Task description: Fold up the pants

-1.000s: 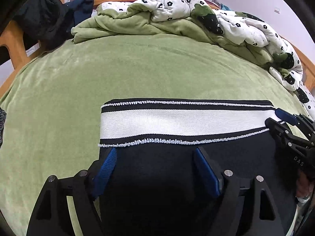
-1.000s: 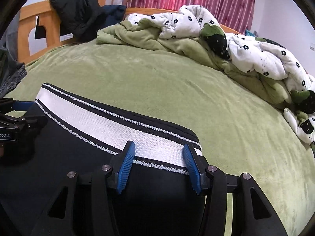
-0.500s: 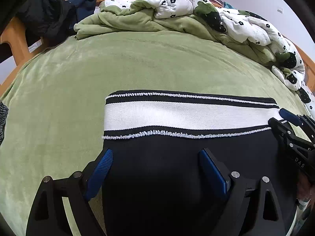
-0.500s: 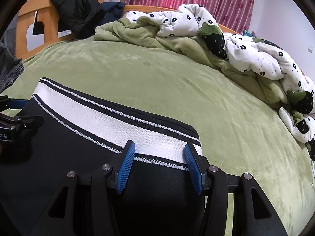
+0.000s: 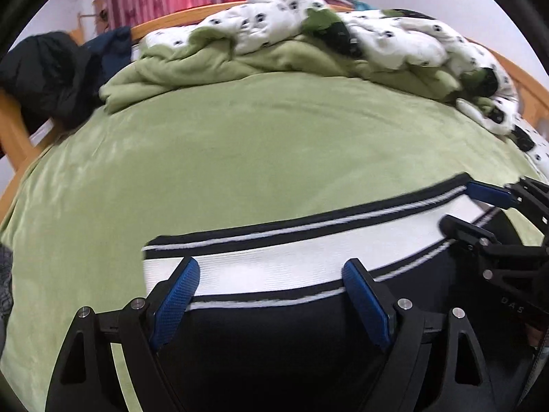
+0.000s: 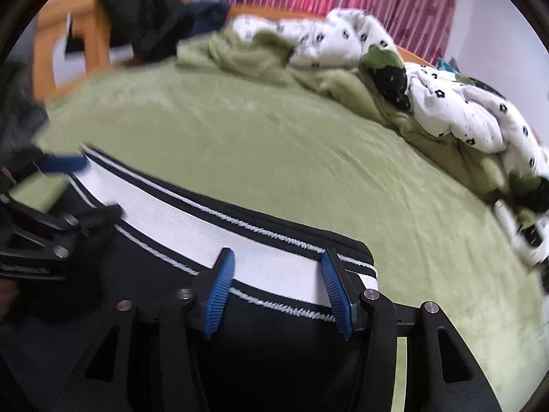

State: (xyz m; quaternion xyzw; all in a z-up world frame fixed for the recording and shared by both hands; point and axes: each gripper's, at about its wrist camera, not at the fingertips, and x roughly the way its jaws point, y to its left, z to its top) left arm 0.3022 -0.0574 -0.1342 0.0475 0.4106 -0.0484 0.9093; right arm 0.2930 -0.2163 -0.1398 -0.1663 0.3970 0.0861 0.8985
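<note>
Black pants (image 5: 274, 350) with a wide white, black-edged waistband (image 5: 295, 257) lie flat on the green bed (image 5: 240, 158). My left gripper (image 5: 271, 271) hovers over the waistband's left end. Its jaws are wide apart and closing slightly, with the band between the blue pads (image 5: 176, 295) but not pinched. My right gripper (image 6: 278, 259) is open over the right end of the waistband (image 6: 178, 213), near the pants' (image 6: 274, 350) right corner. Each gripper also shows at the edge of the other's view: the right gripper (image 5: 456, 204) and the left gripper (image 6: 92, 189).
A rumpled green blanket (image 5: 192, 68) and a white flowered quilt (image 5: 394, 37) are piled along the bed's far side. A dark jacket (image 5: 51, 75) hangs on the wooden bed frame (image 5: 13, 127) at the left. Grey cloth (image 6: 17, 116) lies at the left edge.
Both grippers have slid forward, so their pads now reach onto the white waistband instead of the black cloth below it. The left jaws stand wider than a second ago. Both views have rolled slightly.
</note>
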